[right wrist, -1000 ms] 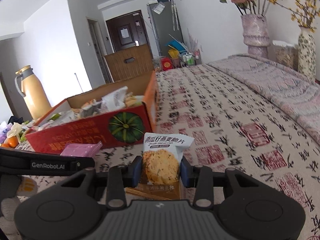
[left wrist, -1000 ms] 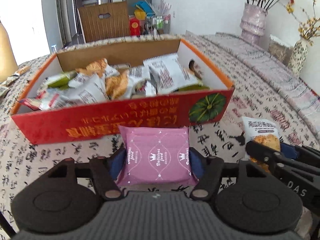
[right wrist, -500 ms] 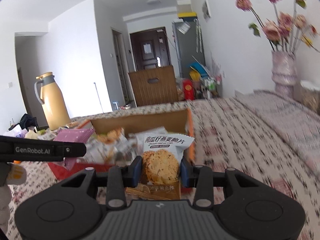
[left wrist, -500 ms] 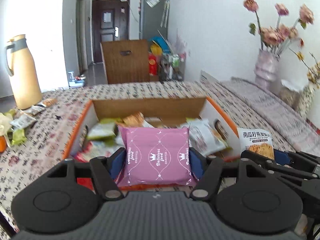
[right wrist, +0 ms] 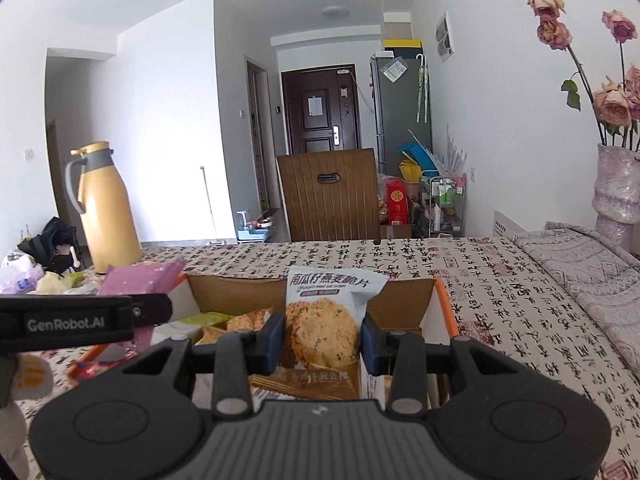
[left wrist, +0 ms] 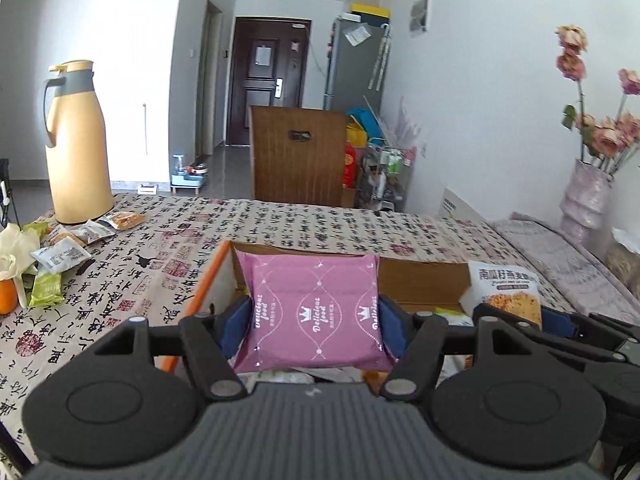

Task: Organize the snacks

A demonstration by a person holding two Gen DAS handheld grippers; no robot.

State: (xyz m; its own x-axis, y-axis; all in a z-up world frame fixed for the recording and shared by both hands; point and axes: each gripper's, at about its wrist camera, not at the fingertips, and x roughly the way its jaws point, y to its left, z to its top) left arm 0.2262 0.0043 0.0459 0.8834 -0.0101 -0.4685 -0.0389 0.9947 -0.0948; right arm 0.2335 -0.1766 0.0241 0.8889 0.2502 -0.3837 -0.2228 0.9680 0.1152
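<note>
Yellow and tall, a plastic thermos jug with a grey collar [left wrist: 78, 148] stands at the far left of the table, whose cloth is printed with black calligraphy [left wrist: 304, 220]; a few loose snack packets [left wrist: 86, 232] lie just in front of the jug. Toward the middle, the left gripper [left wrist: 314, 318] pinches a pink square foil packet marked "Delicious food" [left wrist: 314, 312] between its blue pads [left wrist: 232, 326], holding it upright above the left end of the open cardboard box with an orange rim [left wrist: 420, 280]. Further right, the right gripper [right wrist: 322, 338] is clamped on a pale blue oat-crisp packet showing a round biscuit [right wrist: 324, 316], also upright over the same box [right wrist: 402, 304], where other wrapped snacks [right wrist: 224, 322] lie inside. At the far right stands a pinkish textured vase holding faded roses [right wrist: 618, 188].
</note>
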